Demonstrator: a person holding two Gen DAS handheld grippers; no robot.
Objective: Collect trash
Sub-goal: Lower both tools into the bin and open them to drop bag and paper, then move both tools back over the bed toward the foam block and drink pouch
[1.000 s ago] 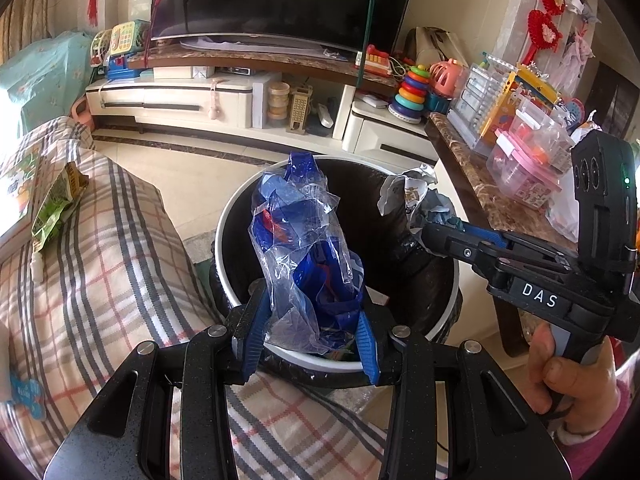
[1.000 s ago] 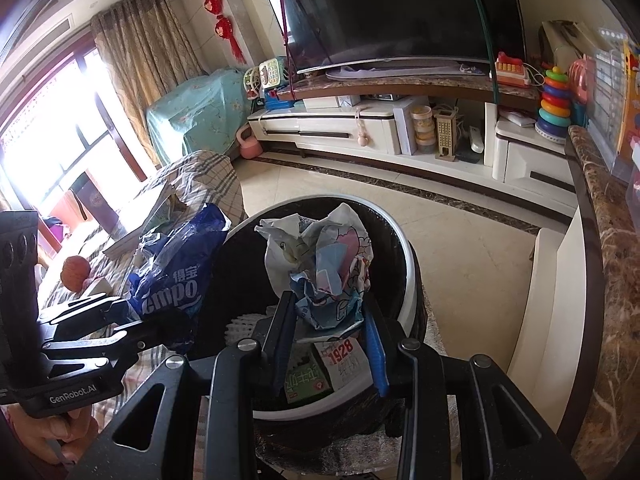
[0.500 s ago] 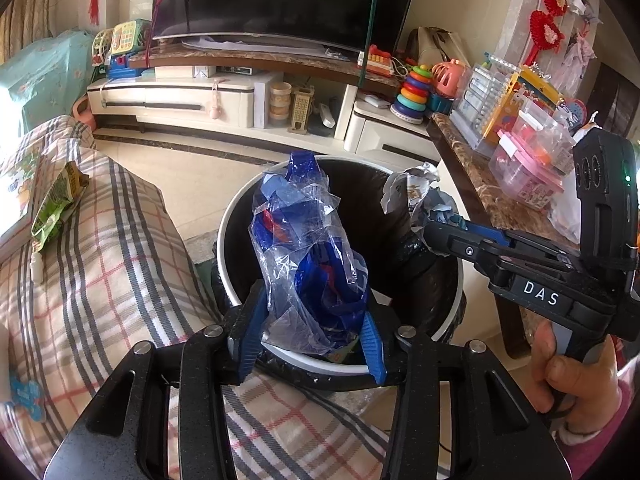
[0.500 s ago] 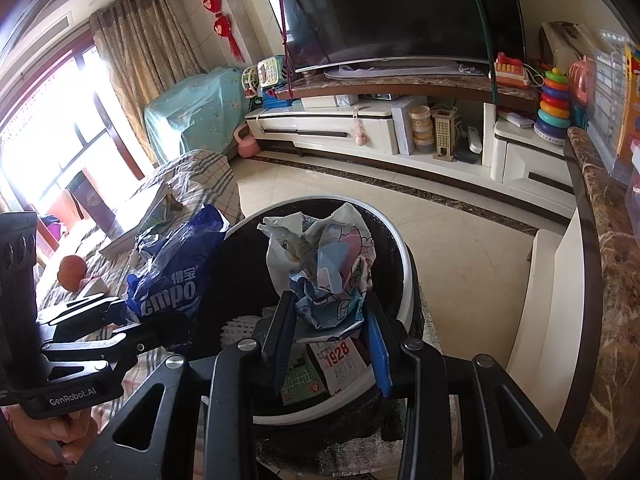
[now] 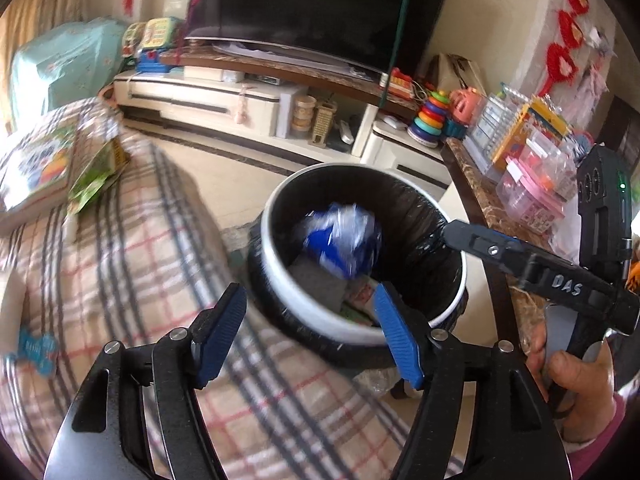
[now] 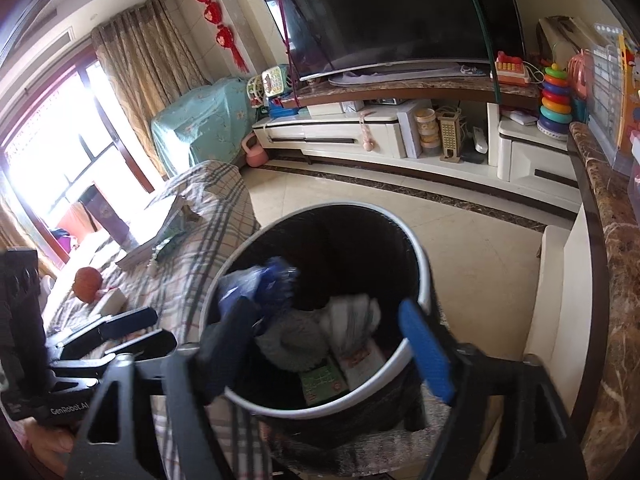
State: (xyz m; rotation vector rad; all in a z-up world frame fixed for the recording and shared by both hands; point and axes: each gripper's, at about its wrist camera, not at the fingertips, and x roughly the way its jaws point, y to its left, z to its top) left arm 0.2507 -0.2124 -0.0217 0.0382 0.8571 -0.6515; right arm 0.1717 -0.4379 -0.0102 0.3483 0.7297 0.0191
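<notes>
Grippers over bin, both angled downward.
Left gripper and right gripper: jaws just spread, empty; blue bag and wrapper inside.

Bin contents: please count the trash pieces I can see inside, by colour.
Blue wrapper: 1
White wrapper: 1
Grey piece: 1
Green packet: 1
Red-and-white packet: 1
Total in the bin: 5; anything deeper is hidden.
</notes>
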